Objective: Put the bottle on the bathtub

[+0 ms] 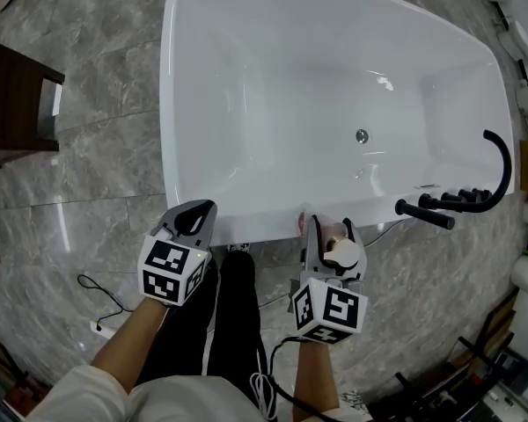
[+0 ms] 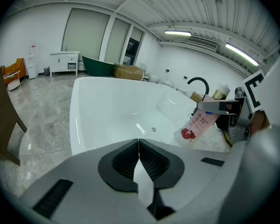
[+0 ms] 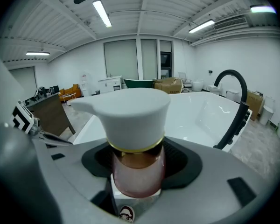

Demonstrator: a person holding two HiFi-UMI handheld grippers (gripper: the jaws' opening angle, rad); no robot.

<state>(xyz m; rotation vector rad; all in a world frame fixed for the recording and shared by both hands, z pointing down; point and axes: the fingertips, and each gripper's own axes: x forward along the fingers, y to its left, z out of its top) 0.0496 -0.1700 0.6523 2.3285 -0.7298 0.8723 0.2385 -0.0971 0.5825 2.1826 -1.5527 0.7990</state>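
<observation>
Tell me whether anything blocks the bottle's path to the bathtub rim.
Nothing visible does. The right gripper holds the bottle at the near rim of the bathtub. The black faucet stands well to the right along that rim, out of the way.

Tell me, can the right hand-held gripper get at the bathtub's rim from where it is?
Probably yes: the right hand-held gripper, shut on the bottle, is right beside the bathtub's near rim, with nothing between them.
</observation>
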